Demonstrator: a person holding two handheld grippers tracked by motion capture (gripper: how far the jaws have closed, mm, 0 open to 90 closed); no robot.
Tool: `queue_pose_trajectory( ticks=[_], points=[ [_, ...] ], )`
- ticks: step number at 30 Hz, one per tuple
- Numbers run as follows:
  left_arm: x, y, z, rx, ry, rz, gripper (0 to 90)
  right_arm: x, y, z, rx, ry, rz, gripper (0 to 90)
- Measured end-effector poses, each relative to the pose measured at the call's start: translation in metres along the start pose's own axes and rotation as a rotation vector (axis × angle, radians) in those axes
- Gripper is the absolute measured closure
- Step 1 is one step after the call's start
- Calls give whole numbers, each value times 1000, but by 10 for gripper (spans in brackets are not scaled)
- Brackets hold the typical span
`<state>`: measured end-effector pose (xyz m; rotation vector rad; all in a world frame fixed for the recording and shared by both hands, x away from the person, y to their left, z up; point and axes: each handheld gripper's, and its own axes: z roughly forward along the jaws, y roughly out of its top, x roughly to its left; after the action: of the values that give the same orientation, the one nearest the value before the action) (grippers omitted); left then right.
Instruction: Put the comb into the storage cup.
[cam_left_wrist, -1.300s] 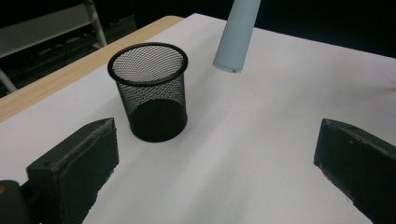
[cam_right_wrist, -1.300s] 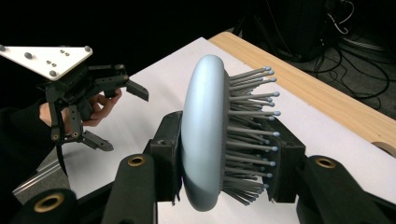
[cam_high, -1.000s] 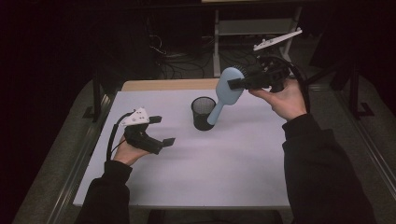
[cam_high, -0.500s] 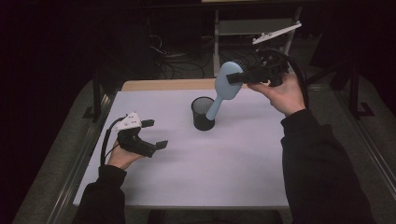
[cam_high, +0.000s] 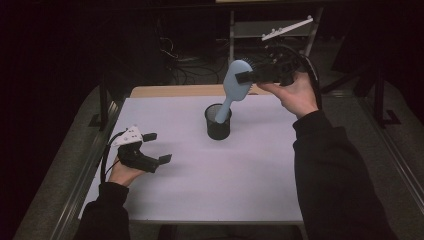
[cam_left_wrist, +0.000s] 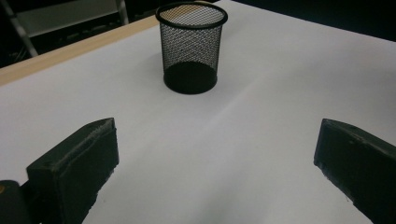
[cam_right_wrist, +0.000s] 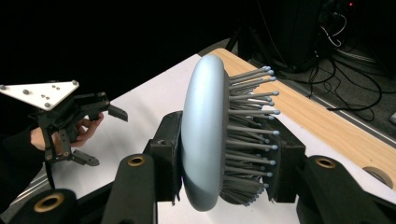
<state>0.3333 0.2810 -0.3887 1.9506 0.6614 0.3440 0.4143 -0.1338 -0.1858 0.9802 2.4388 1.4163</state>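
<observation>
The right gripper (cam_high: 248, 76) stays clamped on the pale blue plastic hairbrush (cam_high: 235, 82), now higher, its handle tip hidden inside the black wire-mesh cup (cam_high: 218, 122). The left gripper (cam_high: 157, 148) has slid nearer the table's left edge, jaws wide apart.

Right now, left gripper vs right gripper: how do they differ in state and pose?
The left gripper has its jaws spread wide with nothing between them; the right gripper is shut on the head of the blue hairbrush. The left gripper sits low by the white table, aimed toward the black mesh cup; the right gripper is raised above the cup, with the brush handle angled down toward it. Both are hand-held with black jaws.
</observation>
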Motion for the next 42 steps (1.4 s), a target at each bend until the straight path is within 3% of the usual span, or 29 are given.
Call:
queue_pose_trajectory(
  ticks=[10,21,34,42],
  points=[
    [4,-12,-9,-15,23,-17,0,-3,11,10,7,-19,-3,541],
    [12,-32,-24,-51,61,-52,0,-14,16,20,-11,-33,25,541],
    [18,-49,-35,-104,108,-56,0,-27,12,38,9,-54,28,540],
    [19,-55,-39,-111,128,-51,0,-33,5,47,20,-58,41,541]
  ],
)
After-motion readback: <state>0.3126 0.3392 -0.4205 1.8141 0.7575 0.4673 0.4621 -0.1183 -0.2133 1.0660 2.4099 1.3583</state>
